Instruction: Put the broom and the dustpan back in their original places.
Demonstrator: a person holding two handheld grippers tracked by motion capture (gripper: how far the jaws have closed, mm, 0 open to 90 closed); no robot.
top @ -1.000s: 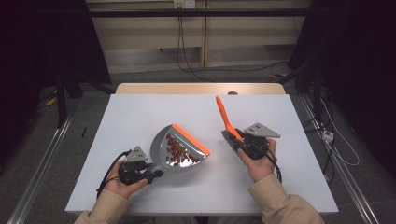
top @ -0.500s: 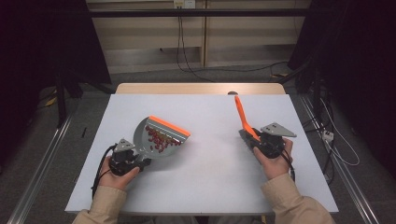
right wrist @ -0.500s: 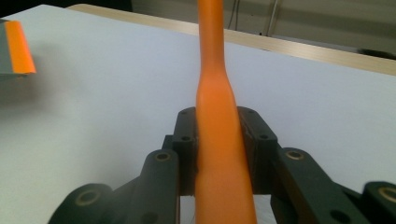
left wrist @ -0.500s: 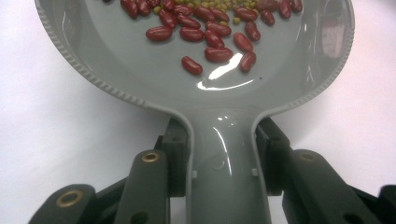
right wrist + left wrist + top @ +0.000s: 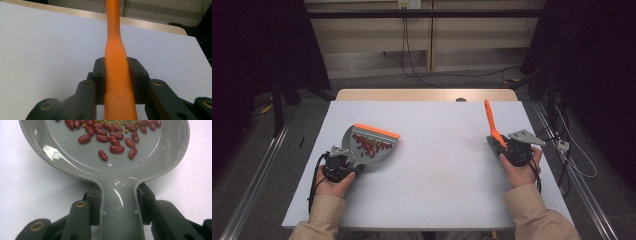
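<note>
From my feed I've got a white table (image 5: 437,195) under even, soft light, with a pale wooden strip (image 5: 422,94) along its far edge. Beyond it runs a beige wall panel (image 5: 377,42) with a dark rail (image 5: 427,14) across the top, and black cables (image 5: 412,55) hang down onto the grey floor (image 5: 272,165). Metal rails (image 5: 254,185) flank the table on both sides. Both far corners sit in deep shadow.
</note>
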